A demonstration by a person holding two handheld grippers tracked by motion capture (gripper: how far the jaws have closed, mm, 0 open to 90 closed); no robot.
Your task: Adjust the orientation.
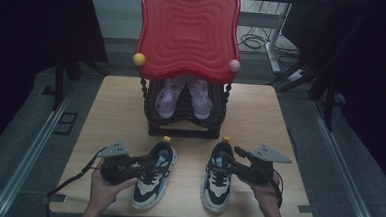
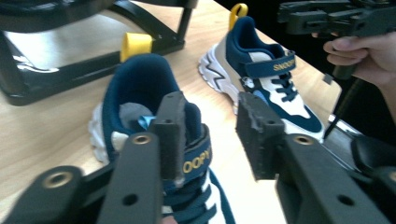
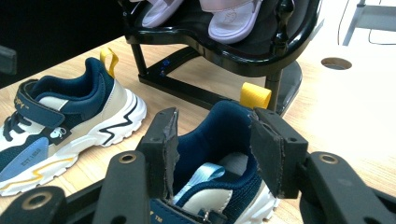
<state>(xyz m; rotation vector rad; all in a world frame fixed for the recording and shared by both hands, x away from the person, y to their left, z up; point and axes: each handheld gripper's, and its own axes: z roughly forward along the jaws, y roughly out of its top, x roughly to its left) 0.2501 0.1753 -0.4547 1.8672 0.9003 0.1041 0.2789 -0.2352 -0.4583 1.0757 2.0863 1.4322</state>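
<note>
Two navy and white sneakers with yellow heel loops lie side by side on the wooden table, toes toward me. My left gripper hovers over the left sneaker. In the left gripper view it is open, one jaw over the left sneaker's tongue, the other off its side. My right gripper is over the right sneaker. Seen in the right gripper view, it is open and straddles that sneaker's collar. Whether its pads touch the collar is unclear.
A black shoe rack with a red wavy top stands behind the sneakers. It holds a pair of purple sandals. Cables trail from both grippers. The table's front edge is near my hands.
</note>
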